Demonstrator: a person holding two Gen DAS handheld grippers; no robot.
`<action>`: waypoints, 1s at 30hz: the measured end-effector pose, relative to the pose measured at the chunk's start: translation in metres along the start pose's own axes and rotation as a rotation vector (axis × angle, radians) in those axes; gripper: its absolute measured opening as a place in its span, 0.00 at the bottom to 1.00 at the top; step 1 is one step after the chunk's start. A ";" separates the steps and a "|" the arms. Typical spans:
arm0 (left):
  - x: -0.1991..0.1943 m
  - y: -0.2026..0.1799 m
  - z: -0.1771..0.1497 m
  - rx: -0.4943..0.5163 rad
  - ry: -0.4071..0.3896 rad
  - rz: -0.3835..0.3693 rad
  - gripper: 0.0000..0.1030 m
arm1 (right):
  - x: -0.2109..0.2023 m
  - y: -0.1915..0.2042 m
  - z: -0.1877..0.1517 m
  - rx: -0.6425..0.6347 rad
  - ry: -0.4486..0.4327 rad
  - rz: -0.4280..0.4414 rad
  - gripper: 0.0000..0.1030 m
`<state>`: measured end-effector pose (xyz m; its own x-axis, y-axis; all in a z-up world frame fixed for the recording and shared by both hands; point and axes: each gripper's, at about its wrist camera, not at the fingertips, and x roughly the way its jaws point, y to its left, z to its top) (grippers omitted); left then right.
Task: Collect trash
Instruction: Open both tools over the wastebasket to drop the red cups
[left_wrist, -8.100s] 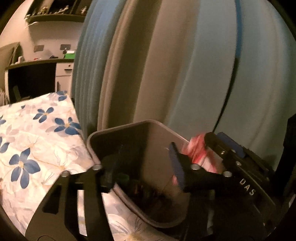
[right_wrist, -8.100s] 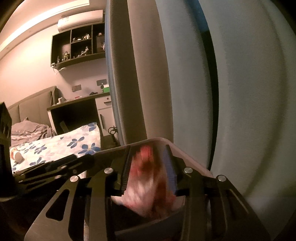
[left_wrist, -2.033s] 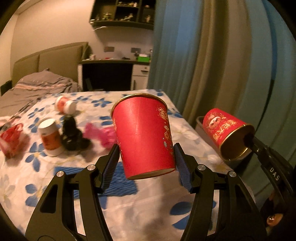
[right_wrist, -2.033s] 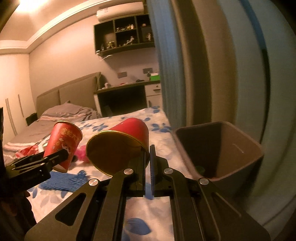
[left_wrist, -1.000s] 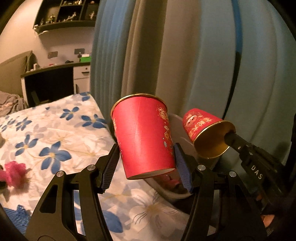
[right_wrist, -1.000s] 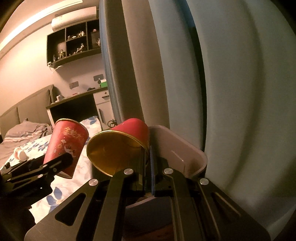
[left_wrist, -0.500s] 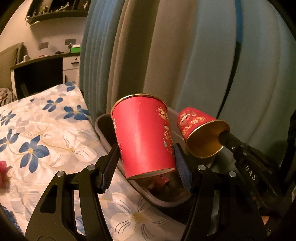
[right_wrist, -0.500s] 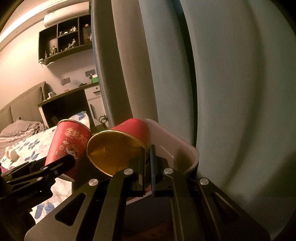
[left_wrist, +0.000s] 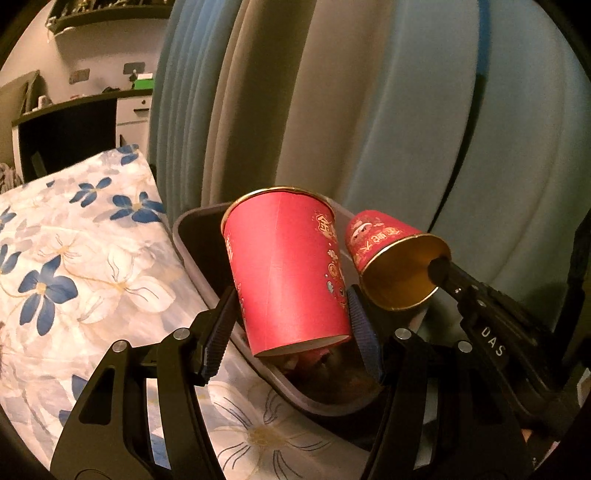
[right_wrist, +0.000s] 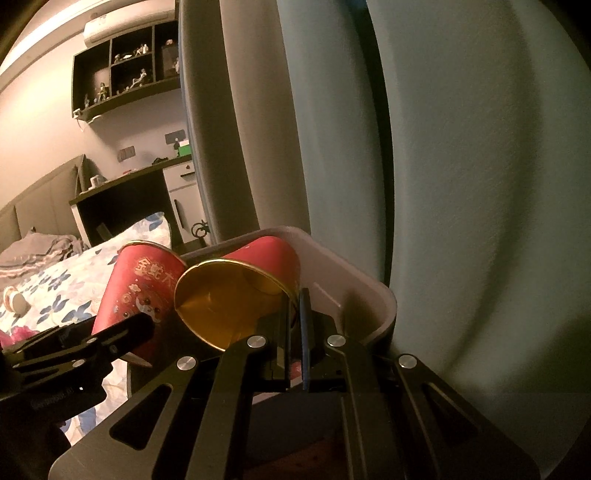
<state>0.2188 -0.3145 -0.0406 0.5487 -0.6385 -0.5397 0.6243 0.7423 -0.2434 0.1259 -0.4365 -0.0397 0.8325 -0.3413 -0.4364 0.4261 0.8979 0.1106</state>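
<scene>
My left gripper (left_wrist: 291, 328) is shut on an upright red paper cup (left_wrist: 288, 266) and holds it over the near rim of the grey trash bin (left_wrist: 192, 236). My right gripper (right_wrist: 295, 325) is shut on the rim of a second red cup (right_wrist: 236, 299), tipped on its side with its gold inside facing me, over the same bin (right_wrist: 376, 295). That second cup (left_wrist: 395, 266) shows in the left wrist view too, with the right gripper (left_wrist: 439, 266) pinching its rim. The left-hand cup (right_wrist: 140, 288) shows in the right wrist view. Pink trash (left_wrist: 314, 356) lies in the bin.
The bin stands between the bed with a blue-flowered cover (left_wrist: 74, 266) and blue-grey curtains (left_wrist: 388, 110). A dark desk with white drawers (right_wrist: 147, 199) and wall shelves (right_wrist: 129, 74) are at the back. A small jar (right_wrist: 14, 301) lies on the bed.
Both grippers have carried their cups a little further over the bin. The bin now lies under both cups. Both grips are unchanged.
</scene>
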 end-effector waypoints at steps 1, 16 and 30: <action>0.001 0.000 -0.001 -0.002 0.003 -0.003 0.58 | 0.001 0.000 0.000 -0.001 0.001 -0.001 0.05; 0.007 0.003 -0.002 -0.025 0.022 -0.047 0.59 | 0.010 0.001 -0.001 -0.003 0.026 -0.013 0.05; -0.013 0.021 0.002 -0.105 -0.015 -0.033 0.82 | 0.023 0.001 -0.002 -0.007 0.047 -0.008 0.05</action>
<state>0.2263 -0.2908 -0.0367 0.5376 -0.6657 -0.5176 0.5813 0.7372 -0.3444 0.1446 -0.4423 -0.0517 0.8114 -0.3357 -0.4785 0.4302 0.8972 0.1002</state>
